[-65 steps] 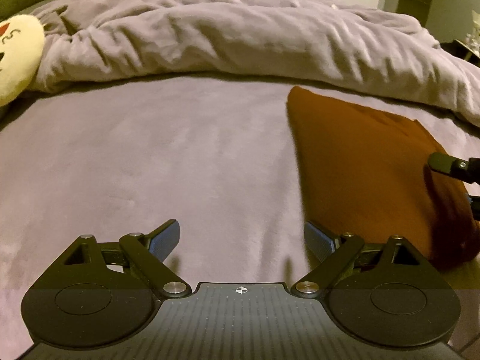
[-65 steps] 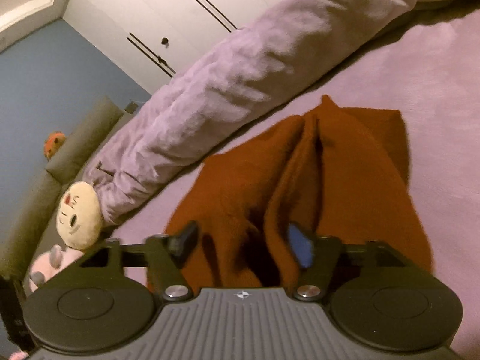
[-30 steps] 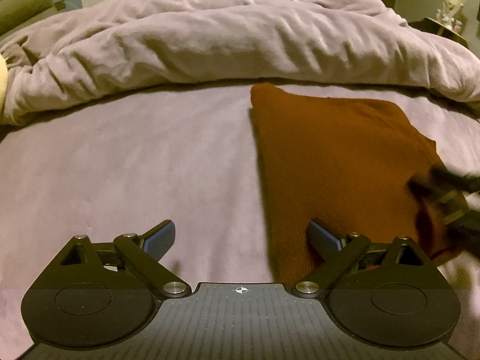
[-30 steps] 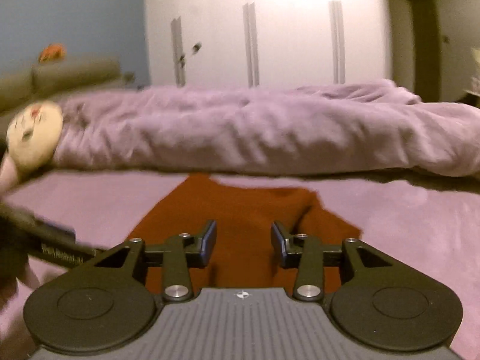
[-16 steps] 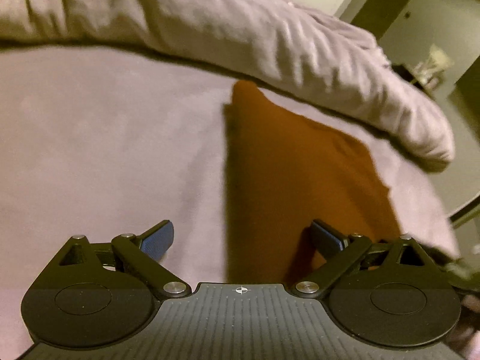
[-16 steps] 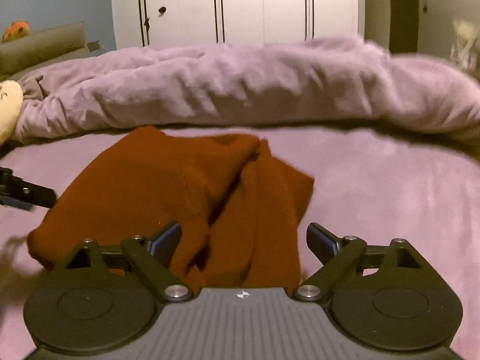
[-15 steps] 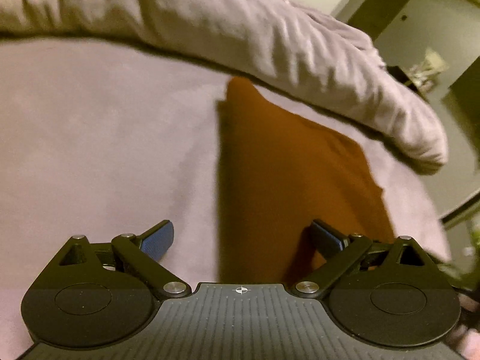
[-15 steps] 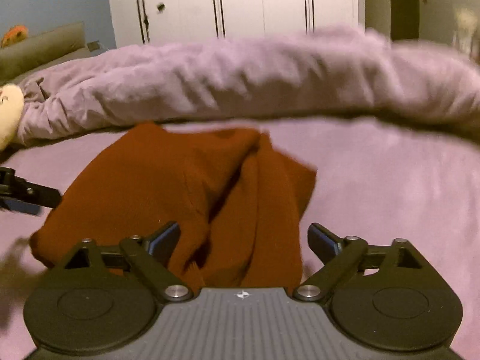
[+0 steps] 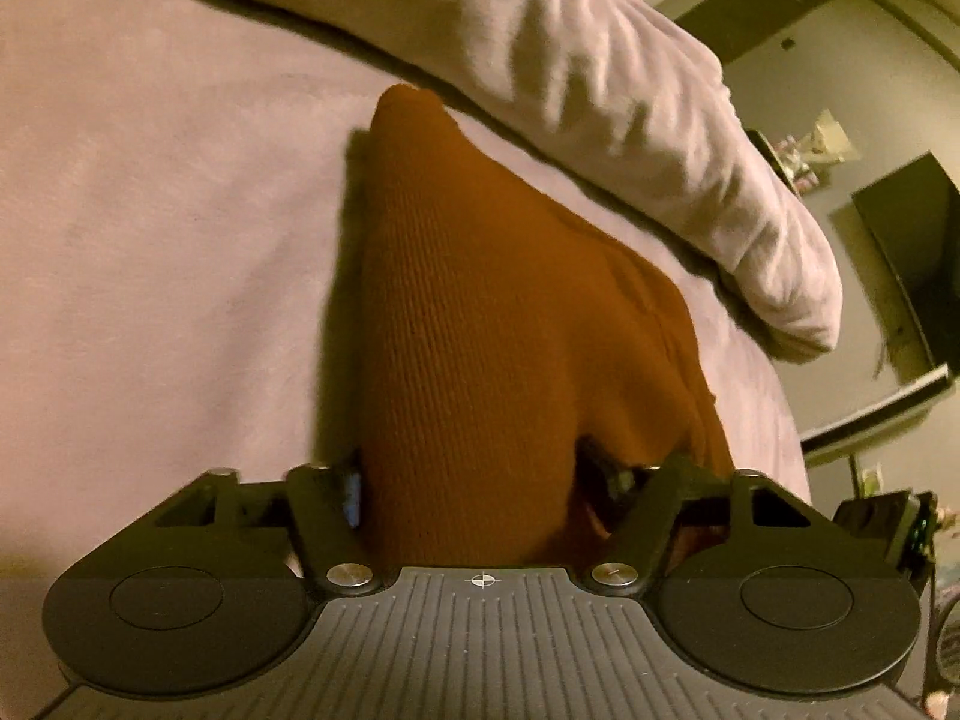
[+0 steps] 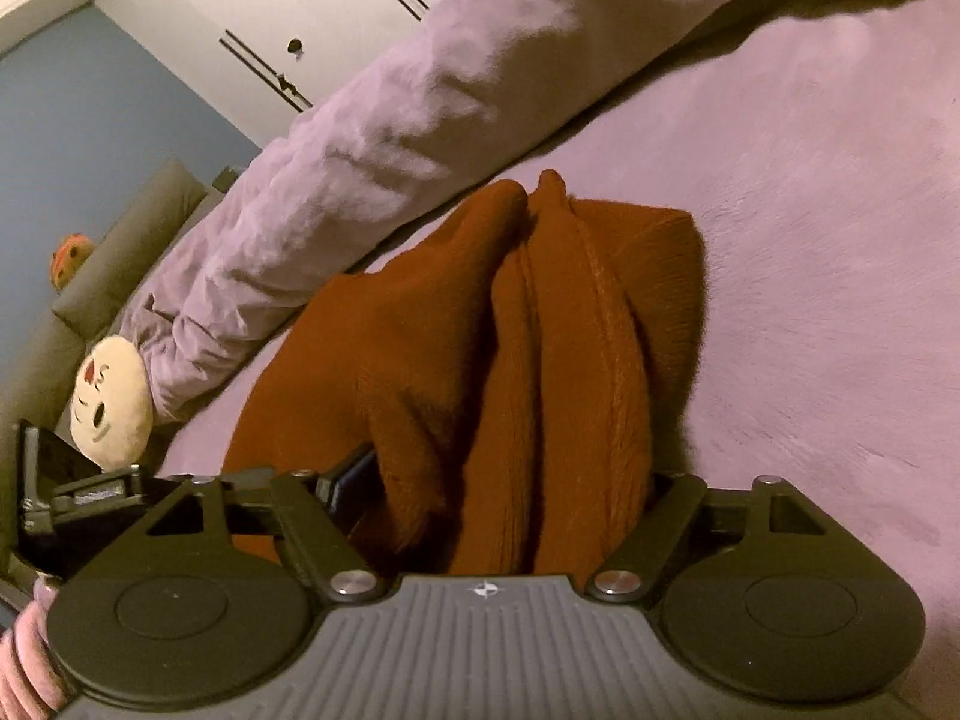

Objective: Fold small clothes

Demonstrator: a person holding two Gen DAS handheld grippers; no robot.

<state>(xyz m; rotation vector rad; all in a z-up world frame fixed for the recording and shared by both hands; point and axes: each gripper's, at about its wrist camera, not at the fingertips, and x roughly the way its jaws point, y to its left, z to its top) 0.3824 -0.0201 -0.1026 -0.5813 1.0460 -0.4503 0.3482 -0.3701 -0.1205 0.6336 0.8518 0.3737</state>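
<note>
Rust-brown knit garment (image 9: 480,312) on lilac bed sheet (image 9: 150,228), near edge of bunched lilac duvet (image 9: 600,78). Ribbed weave visible in left wrist view; fabric drawn up into a ridge running from far pointed corner toward camera. Left gripper (image 9: 474,489) clenched on near end of that ridge: blue-padded left finger (image 9: 351,489) pressed against cloth, right finger mostly buried under fold. Part of other black tool visible at lower right edge of left view.

Right wrist view, strongly tilted: same garment (image 10: 420,360) gathered into several lengthwise folds with a stitched hem line along one. Right gripper (image 10: 510,492) closed around near bunch of folds, cloth filling whole gap between fingers; left finger (image 10: 348,483) touching fabric, right finger hidden behind cloth. Far end of garment lying on sheet (image 10: 840,240) just beside duvet (image 10: 420,102).

Background: cream plush toy with face (image 10: 111,405) at duvet end, olive sofa (image 10: 120,252) with orange plush (image 10: 69,255), white wardrobe doors (image 10: 270,18), blue wall (image 10: 78,120).
</note>
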